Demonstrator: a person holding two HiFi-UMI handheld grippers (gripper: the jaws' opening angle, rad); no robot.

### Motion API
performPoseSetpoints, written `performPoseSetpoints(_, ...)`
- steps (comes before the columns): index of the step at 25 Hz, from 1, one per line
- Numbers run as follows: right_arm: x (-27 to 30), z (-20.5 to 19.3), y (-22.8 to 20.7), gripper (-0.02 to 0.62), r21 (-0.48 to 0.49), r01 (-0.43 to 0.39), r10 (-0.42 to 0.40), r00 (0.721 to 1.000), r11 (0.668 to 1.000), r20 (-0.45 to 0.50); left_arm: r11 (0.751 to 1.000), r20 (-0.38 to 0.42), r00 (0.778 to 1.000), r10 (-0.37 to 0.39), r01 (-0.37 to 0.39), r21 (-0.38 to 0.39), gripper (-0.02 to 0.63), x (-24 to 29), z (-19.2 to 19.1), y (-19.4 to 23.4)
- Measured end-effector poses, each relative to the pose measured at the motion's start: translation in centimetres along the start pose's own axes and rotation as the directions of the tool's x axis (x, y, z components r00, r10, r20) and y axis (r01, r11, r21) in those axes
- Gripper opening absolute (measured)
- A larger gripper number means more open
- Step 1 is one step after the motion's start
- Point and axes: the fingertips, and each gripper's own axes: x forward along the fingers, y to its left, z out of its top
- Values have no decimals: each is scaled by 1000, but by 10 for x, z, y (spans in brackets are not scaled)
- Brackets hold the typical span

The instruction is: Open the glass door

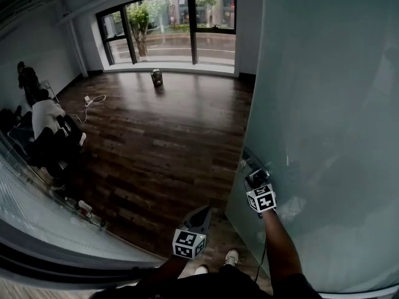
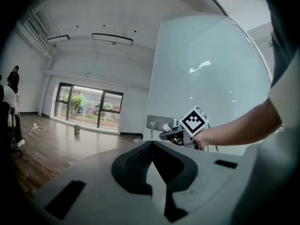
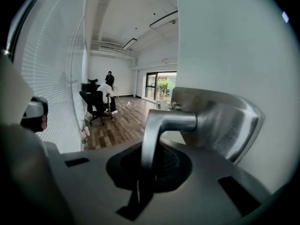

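The right hand-held gripper [image 3: 149,162] is clamped tight on the metal lever handle [image 3: 164,122] at the free edge of the frosted glass door [image 1: 324,104]. The door stands swung out over the wooden floor [image 1: 156,142]. The left hand-held gripper [image 2: 152,145] hangs near that same door edge, its jaws together and nothing between them.

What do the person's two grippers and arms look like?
The left gripper and the right gripper are grey, with dark textured pads and a white cube bearing black square markers. A thin cable hangs by the bare right forearm.
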Motion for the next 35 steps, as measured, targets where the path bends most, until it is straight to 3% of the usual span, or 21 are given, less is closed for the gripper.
performPoseSetpoints(9, -3, -6, -131, 17, 101, 48, -50, 999, 994, 13, 1000, 21, 1000, 1, -2, 12, 6, 98, 34, -16)
performPoseSetpoints(18, -14, -30, -259, 17, 164, 162, -160, 987, 973, -27, 1000, 2, 1000, 14, -14, -5, 6, 166, 31, -30)
performPoseSetpoints(30, -47, -67, -398, 17, 247, 326, -311, 945, 912, -98, 1000, -35, 999, 7, -8, -19, 6, 222, 16, -48)
performPoseSetpoints(35, -60, -89, -438, 17, 283, 355, -322, 934, 891, -156, 999, -42, 998, -42, 41, -23, 6, 246, 13, -71)
